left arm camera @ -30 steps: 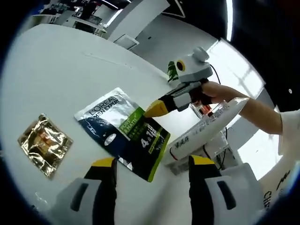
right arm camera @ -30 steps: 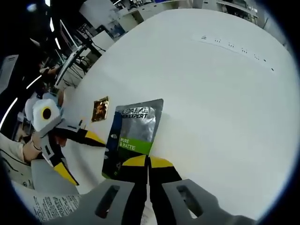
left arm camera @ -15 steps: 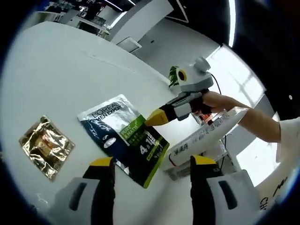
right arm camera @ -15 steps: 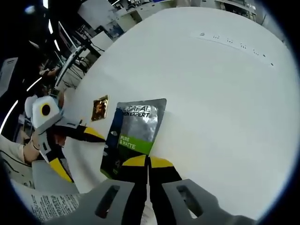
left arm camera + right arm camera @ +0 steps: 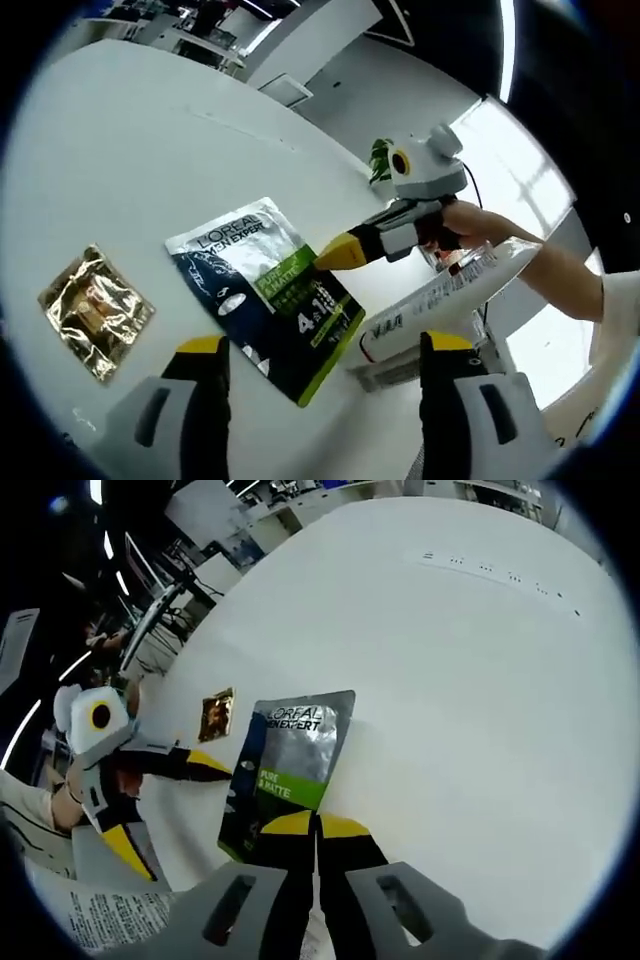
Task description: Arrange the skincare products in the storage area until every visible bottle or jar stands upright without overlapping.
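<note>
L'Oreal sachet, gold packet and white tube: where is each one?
L'Oreal sachet (image 5: 268,290): left gripper view, green label.
Gold packet (image 5: 94,311): left gripper view, foil middle.
White tube (image 5: 440,297): left gripper view, printed side.

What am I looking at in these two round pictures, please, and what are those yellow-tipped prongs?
No robot here: a person holds a two-pronged claw in each hand, and a fisheye camera rides on each claw, looking forward along its prongs. In the left gripper view, the left claw rises from the bottom with its prongs wide apart. The right claw reaches in from the right, held by the person's hand. In the right gripper view, the right claw has its yellow tips pressed together, and the left claw shows at the left.

On the white table lie a flat silver, blue and green L'Oreal sachet and a small gold sachet. A white tube with print lies near the right claw. I cannot tell whether either claw is gripping anything.
</note>
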The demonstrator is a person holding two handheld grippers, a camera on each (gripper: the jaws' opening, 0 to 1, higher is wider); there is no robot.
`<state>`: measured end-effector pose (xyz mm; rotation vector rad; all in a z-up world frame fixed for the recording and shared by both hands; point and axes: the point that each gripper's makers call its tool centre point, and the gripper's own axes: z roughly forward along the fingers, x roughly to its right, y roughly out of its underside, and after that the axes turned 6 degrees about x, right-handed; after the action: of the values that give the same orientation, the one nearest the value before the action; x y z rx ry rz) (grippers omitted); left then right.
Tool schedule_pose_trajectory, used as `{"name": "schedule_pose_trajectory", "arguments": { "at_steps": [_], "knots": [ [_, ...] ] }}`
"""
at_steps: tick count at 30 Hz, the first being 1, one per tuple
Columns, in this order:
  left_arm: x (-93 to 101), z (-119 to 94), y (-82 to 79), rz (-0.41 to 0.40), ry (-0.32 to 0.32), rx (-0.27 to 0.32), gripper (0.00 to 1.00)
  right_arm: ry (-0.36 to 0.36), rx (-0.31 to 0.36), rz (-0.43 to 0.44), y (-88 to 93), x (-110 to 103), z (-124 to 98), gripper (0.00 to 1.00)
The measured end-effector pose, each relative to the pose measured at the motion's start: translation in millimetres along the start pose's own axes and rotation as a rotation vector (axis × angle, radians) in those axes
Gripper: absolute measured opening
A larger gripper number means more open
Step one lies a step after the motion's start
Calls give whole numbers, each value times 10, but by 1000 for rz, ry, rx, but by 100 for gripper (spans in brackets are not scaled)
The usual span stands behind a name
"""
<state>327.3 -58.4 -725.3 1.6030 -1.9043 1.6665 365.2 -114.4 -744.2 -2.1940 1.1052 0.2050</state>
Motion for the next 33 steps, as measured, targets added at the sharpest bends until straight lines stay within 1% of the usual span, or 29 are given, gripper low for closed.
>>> {"name": "schedule_pose_trajectory", "arguments": {
  "at_steps": [3,4,11,15,19,20,21,22,23,24,25,26,27,29,33],
  "knots": [
    [-5,3,-2,2,-6,-1,71,-2,0,3,9,11,-7,1],
    [21,1,7,5,-4,-1,71,-3,3,8,9,17,-8,1],
    [55,-2,-23,-7,0,17,67,-6,2,15,18,37,4,1],
    [-19,14,-31,-2,-11,17,64,-5,-2,22,35,61,3,1],
    [-18,36,-25,-10,-16,21,64,-2,-8,30,64,97,15,1],
    [-55,46,-46,-13,-16,22,64,-1,-10,31,69,103,18,1],
    [-32,66,-45,-36,11,19,62,-12,-8,34,68,88,24,1],
    [-34,82,-36,-59,8,18,62,-20,-4,44,62,71,36,1],
    [-48,76,-63,-43,4,32,62,-9,-11,39,71,82,44,1],
    [-28,76,-63,-47,6,34,61,3,-31,2,99,111,45,1],
    [-5,69,-42,-49,8,27,61,-2,-25,23,91,93,56,1],
    [-22,70,-60,-52,6,32,60,-19,-22,33,88,70,58,1],
    [-54,67,-82,-55,5,33,59,-18,-23,32,89,76,57,1],
    [-57,60,-81,-57,4,34,57,-15,-29,23,99,84,60,1],
    [-40,42,-49,-49,-4,30,53,-22,-19,32,86,90,54,1]
  ]
}}
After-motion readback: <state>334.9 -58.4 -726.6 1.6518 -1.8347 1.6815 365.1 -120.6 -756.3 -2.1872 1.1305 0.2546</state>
